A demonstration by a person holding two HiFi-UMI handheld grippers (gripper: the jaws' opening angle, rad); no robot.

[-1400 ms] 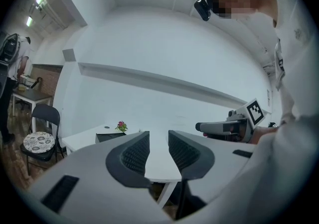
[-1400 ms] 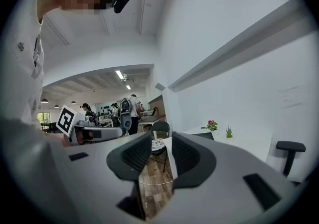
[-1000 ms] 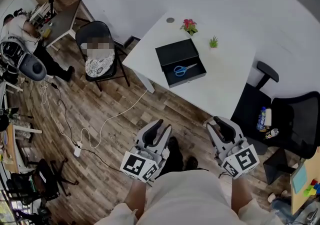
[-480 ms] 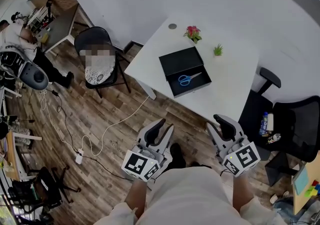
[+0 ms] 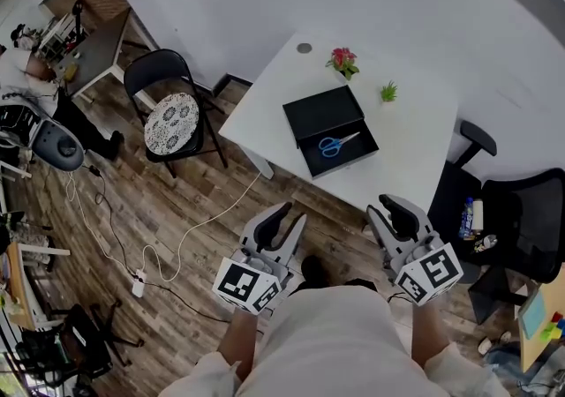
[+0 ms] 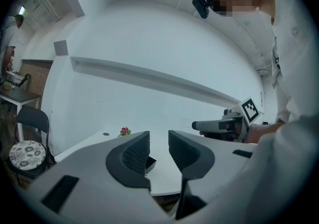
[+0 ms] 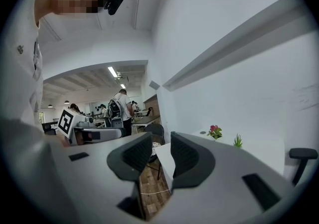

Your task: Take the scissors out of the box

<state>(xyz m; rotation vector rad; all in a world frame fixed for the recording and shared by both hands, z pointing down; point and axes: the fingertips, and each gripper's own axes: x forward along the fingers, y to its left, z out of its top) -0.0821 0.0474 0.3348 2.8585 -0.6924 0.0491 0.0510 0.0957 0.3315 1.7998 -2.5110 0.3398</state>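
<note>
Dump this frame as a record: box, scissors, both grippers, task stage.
box: black, open, on the white table
scissors: blue-handled, lying inside the box
left gripper: jaws apart, nothing between them, held over the floor short of the table
right gripper: jaws apart, nothing between them, also short of the table
also on table: pink flower pot, small green plant
stage: scissors not yet touched

1. Black box stands open on the white table, closer to the table's near edge than to its far one.
2. Blue-handled scissors lie flat in the box's near half, blades angled toward the table's right edge.
</note>
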